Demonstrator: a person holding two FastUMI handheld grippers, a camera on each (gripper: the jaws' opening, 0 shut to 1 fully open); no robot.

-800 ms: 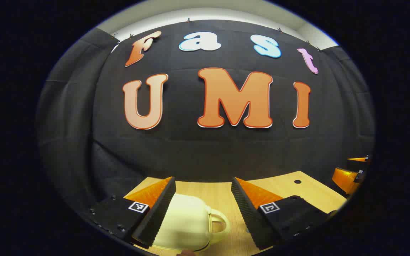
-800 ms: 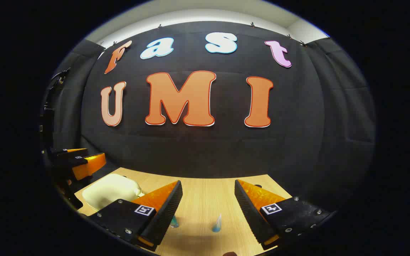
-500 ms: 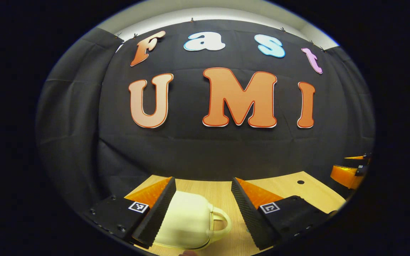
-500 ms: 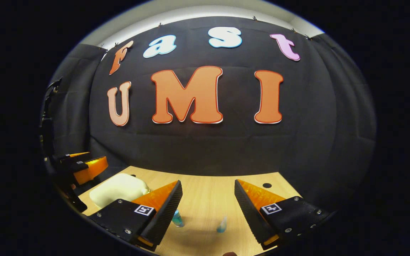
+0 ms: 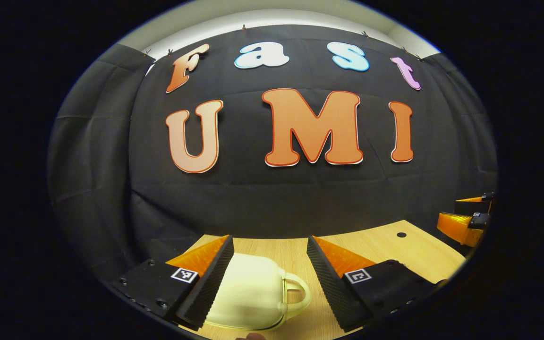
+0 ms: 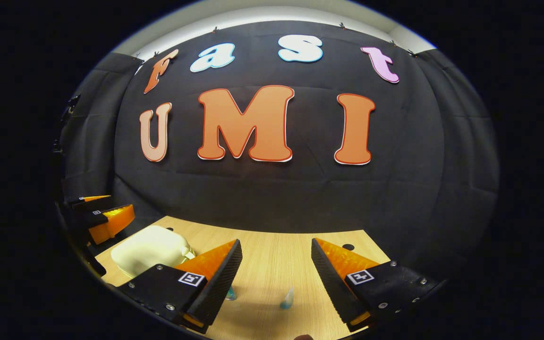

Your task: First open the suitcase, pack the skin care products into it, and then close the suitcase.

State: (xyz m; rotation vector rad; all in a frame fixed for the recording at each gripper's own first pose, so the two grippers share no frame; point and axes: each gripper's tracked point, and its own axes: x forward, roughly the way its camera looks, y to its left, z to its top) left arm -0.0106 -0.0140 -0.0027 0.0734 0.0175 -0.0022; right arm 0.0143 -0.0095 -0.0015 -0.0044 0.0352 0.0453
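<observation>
On wooden table [image 6: 272,259], cream suitcase [image 5: 248,293], black cloth wall [image 6: 272,198]

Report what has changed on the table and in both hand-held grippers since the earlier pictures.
Nothing was taken hold of or let go; both views only drifted slightly. The left hand-held gripper stays open above the closed suitcase; the right hand-held gripper stays open over the two small bottles.

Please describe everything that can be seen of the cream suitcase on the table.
The suitcase is a small, rounded case of smooth cream material that looks like hard plastic. A loop handle of the same colour sticks out from one side. A seam runs round it and it looks closed. It lies flat on the wooden table, below the open fingers of the left gripper; whether they touch it cannot be told.
</observation>
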